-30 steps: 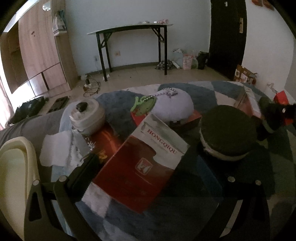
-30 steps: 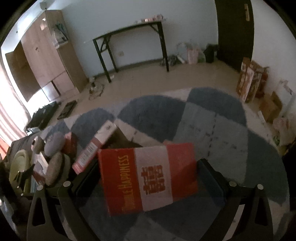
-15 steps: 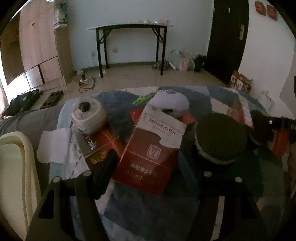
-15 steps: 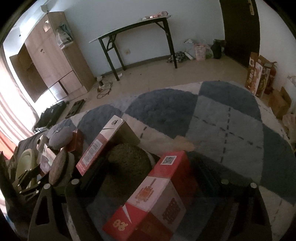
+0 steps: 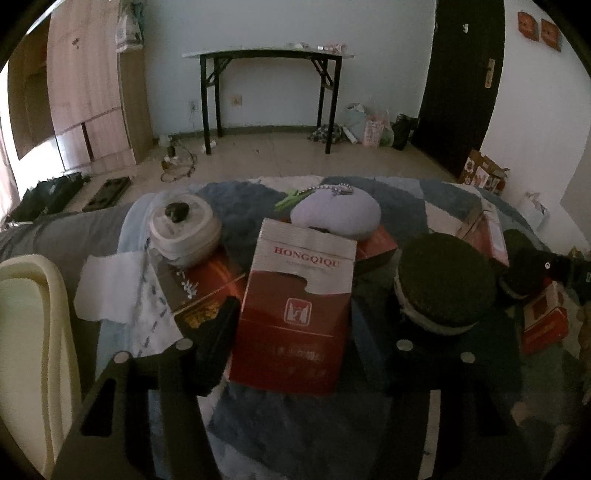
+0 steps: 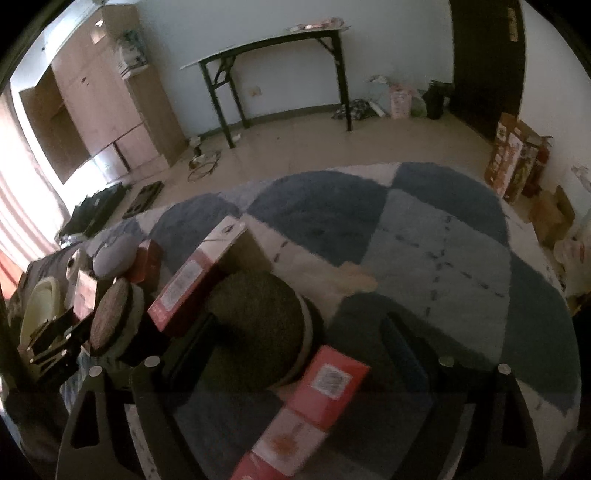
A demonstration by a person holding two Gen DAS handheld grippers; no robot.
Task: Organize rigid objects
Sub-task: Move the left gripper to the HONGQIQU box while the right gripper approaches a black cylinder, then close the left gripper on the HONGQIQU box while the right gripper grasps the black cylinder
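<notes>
- Closing in, the left gripper (image 5: 291,328) has just been pinching the red Hongqiqu carton (image 5: 295,310), now clamped mid-rug (image 6: 443,236).
- Right gripper (image 6: 295,354) stands open; the red-and-white box (image 6: 306,410) has dropped flat beside the dark round cushion (image 6: 258,328), released.

A pale wall (image 5: 280,33) closes the far side of the room, with a black-legged folding table (image 5: 267,57) standing against it and bags heaped on the tiled floor (image 5: 258,155) by its right legs. A dark door (image 5: 465,81) stands at the right; a wooden wardrobe (image 5: 88,81) fills the left corner. Daylight floods in from the left. A blue-and-grey checked rug (image 6: 424,236) covers the near floor.
</notes>
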